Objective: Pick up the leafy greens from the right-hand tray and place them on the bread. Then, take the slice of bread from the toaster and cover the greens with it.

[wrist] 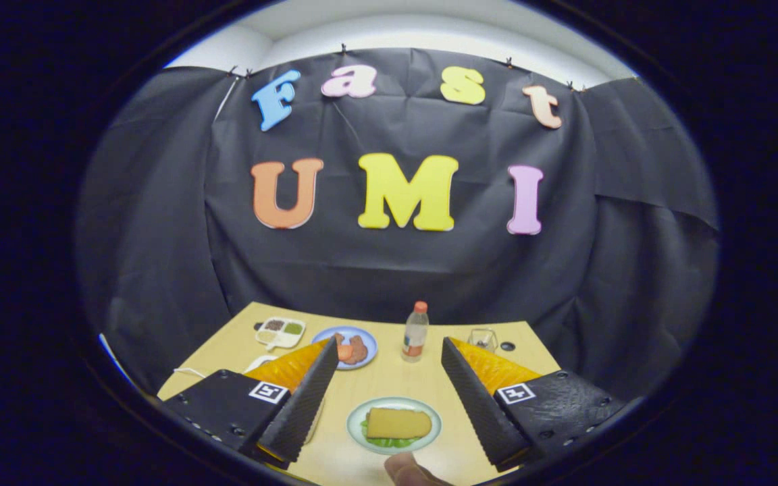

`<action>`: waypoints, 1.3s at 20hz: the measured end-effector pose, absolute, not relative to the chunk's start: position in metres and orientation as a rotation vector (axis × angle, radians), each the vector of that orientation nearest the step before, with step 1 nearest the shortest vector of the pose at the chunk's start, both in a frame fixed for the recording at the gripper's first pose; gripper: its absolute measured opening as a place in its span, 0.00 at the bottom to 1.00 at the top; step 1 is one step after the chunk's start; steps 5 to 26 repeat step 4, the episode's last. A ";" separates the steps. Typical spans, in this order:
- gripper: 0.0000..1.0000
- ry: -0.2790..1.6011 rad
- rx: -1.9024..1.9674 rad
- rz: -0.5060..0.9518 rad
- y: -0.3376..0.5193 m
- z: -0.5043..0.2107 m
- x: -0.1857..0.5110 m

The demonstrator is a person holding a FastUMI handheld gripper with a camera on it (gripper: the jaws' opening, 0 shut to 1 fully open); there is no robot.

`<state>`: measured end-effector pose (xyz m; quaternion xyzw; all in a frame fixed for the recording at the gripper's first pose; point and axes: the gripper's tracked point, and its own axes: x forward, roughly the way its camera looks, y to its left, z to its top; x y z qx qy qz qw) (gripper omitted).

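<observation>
Green leaves [389, 442] peek from under the bread slice [398, 423] on the plate [356, 432] between our fingers. Our gripper [389, 391] hangs open and empty, so we judge the sandwich covered; next we need only back away.

The leafy greens [387, 442] mostly hide under the bread slice [398, 423], and the tool's left finger [304, 395] covers part of the blue plate [345, 347].

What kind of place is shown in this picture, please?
Probably a staged booth for recording kitchen tasks: black cloth wall, pale wooden table, and a pale green plate with bread over leafy greens lying between the open gripper fingers.
</observation>
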<state>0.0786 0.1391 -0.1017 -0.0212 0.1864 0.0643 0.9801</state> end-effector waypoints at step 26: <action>0.96 0.247 -0.054 0.118 0.139 -0.058 0.065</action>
